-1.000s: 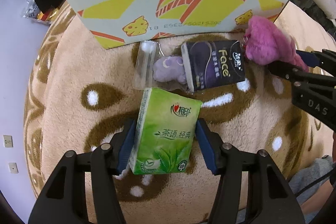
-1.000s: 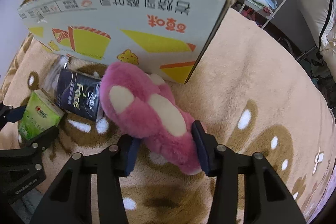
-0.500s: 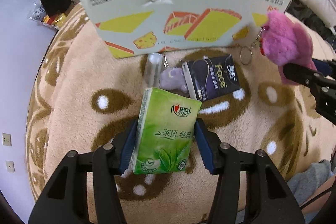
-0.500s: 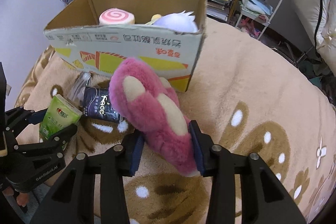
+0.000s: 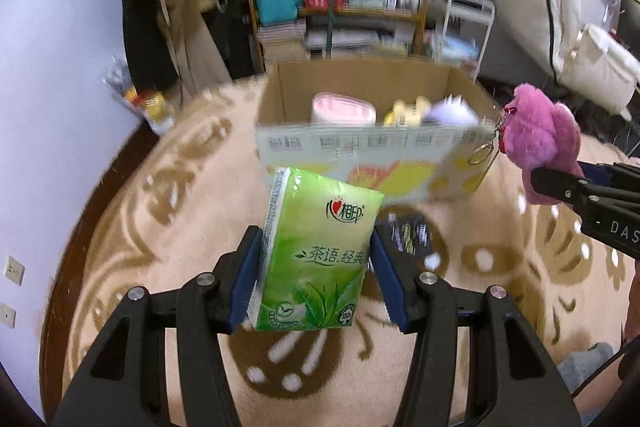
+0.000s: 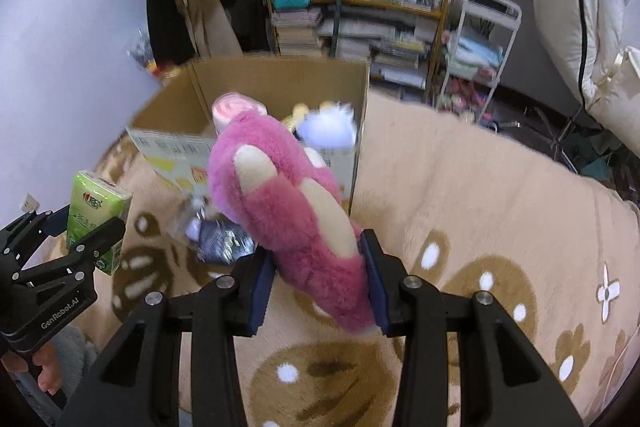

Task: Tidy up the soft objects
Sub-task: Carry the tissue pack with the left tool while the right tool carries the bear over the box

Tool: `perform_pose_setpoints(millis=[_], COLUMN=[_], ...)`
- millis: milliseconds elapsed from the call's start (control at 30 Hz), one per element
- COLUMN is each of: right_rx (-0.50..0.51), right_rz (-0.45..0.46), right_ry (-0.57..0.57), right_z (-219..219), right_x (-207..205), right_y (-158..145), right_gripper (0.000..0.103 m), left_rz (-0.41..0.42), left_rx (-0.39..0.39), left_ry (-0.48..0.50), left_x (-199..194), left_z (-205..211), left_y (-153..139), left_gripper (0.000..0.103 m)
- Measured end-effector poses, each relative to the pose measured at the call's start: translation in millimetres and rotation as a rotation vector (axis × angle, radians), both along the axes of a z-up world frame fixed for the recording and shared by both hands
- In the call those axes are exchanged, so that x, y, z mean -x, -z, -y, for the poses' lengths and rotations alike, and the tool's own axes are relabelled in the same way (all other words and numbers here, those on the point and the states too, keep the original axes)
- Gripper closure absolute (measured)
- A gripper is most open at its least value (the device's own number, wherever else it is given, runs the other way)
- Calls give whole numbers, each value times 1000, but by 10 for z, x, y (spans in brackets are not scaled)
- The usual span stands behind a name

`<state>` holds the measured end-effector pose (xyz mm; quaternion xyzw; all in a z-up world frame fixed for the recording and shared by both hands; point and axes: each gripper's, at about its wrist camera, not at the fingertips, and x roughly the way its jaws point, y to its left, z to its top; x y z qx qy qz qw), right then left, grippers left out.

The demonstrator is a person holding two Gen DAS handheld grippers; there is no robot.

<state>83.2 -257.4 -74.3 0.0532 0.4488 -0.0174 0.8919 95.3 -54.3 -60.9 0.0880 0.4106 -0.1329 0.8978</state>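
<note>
Progress on two fronts here: both items are now off the blanket and hanging in the air in front of the open brown cardboard box [image 5: 372,107]. The left gripper [image 5: 316,267] is clamped on the green plastic-wrapped tissue pack [image 5: 316,251], blue pads pressing its two long sides, and the right gripper [image 6: 320,279] is squeezed tight on the fuzzy pink plush toy with cream patches [image 6: 280,195], gripping it near its lower end so most of it sticks up and forward. A second ago both were down low on the tan patterned fleece blanket [image 6: 480,187] right against the box's printed front wall, and you could only see that wall. Now the views look over the rim and you can see inside: a pink-and-white swirl cushion [image 5: 344,109], something yellow and something fluffy white already sit in there. So the lift looks done and I'd guess the next bit is carrying both over the rim and dropping them in. Compared with the earlier frame, the dark purple tissue pack [image 6: 224,241] and the small lilac thing beside it are still lying on the blanket, so those are left for later. The plush's metal key ring [image 5: 482,155] dangles free, might snag the box edge.
</note>
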Motion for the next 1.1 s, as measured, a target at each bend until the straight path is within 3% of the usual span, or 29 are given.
perform_pose_setpoints(millis=[167, 467, 633, 867, 1100], right_rx=[-18, -33, -18, 9, -4], right_rz=[170, 310, 370, 426, 414], right_ry=[9, 8, 14, 34, 27], right_z=[18, -8, -4, -16, -19], right_x=[92, 26, -106, -310, -469], right_y=[-342, -545, -613, -623, -507], right_gripper=[59, 59, 59, 59, 59], left_rz=[130, 282, 361, 381, 349], left_rx=[44, 75, 79, 68, 73], left_ry=[9, -2, -22, -16, -17], left_x=[52, -94, -232, -457, -635], left_z=[-37, -72, -56, 16, 74], left_y=[-330, -817, -949, -910, -696], left_gripper=[49, 49, 49, 49, 49])
